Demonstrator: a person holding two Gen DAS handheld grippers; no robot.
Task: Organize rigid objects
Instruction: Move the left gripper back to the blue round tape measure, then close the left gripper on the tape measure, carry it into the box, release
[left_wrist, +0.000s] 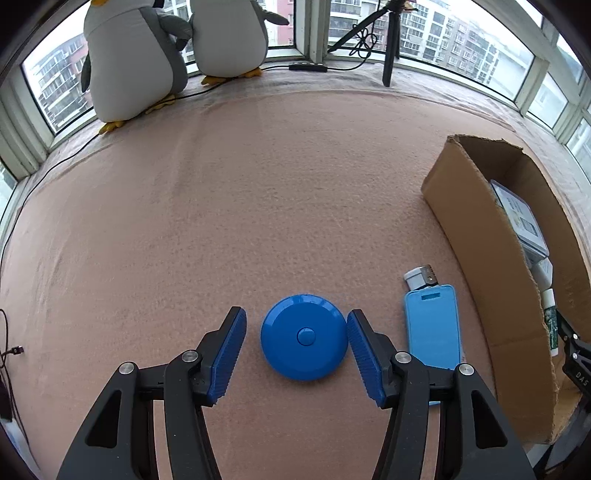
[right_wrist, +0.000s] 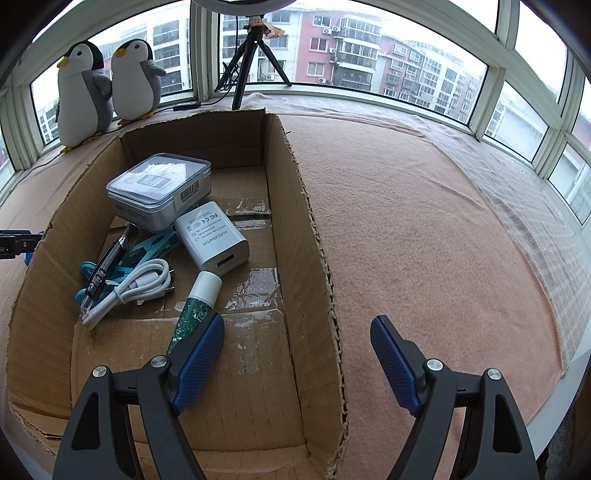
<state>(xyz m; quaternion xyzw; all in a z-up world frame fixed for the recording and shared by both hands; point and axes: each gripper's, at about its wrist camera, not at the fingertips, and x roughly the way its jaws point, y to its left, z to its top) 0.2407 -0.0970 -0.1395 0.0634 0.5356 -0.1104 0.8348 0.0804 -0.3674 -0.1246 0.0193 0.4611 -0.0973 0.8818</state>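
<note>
A round blue disc (left_wrist: 303, 336) with a centre button lies flat on the pink felt between the fingers of my left gripper (left_wrist: 295, 313). The gripper is open: its right pad sits at the disc's edge and a gap shows at its left pad. A light-blue flat case (left_wrist: 433, 326) and a white lighter (left_wrist: 421, 277) lie just right of the disc. My right gripper (right_wrist: 297, 319) hangs open and empty over the right wall of the cardboard box (right_wrist: 314, 229). Inside lie a clear-lidded case (right_wrist: 159, 188), a white adapter (right_wrist: 212, 238), a white cable (right_wrist: 129, 288) and a green tube (right_wrist: 192, 314).
Two plush penguins (left_wrist: 136, 62) stand by the window at the back left, with a black tripod (left_wrist: 388, 44) and a power strip (left_wrist: 308, 67) nearby. A thin black cable (left_wrist: 33, 188) runs along the felt's left side. The box (left_wrist: 480, 236) stands right of the disc.
</note>
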